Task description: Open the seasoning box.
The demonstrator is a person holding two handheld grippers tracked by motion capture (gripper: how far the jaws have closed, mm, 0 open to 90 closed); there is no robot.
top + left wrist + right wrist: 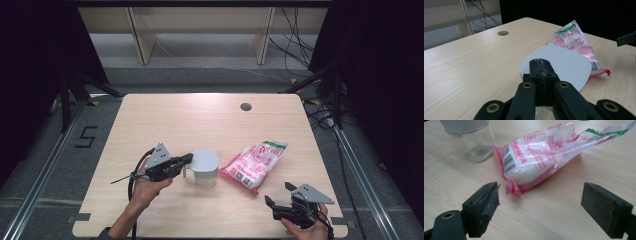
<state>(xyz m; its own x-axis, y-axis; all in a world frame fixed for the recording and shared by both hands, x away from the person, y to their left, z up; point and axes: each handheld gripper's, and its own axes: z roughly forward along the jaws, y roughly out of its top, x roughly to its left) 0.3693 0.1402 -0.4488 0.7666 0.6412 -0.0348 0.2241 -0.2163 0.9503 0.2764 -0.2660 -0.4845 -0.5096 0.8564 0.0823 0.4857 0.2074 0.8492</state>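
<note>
A clear container with a white lid (205, 167) (564, 65) stands at the table's middle front; its clear wall shows in the right gripper view (469, 135). My left gripper (189, 159) (541, 65) is shut, pads pressed together, with its tip at the lid's near rim. Whether a thin part of the container is pinched between the pads I cannot tell. A pink and white plastic bag of white grains (255, 162) (574, 41) (536, 157) lies right of the container. My right gripper (278, 193) (544, 195) is open, just short of the bag's sealed end, with nothing between its jaws.
A round cable hole (245, 106) (503, 33) sits near the far edge of the wooden table (165, 120). Cables (295, 35) and wooden furniture legs (142, 37) are on the floor behind. Metal rails (45, 170) run along both sides.
</note>
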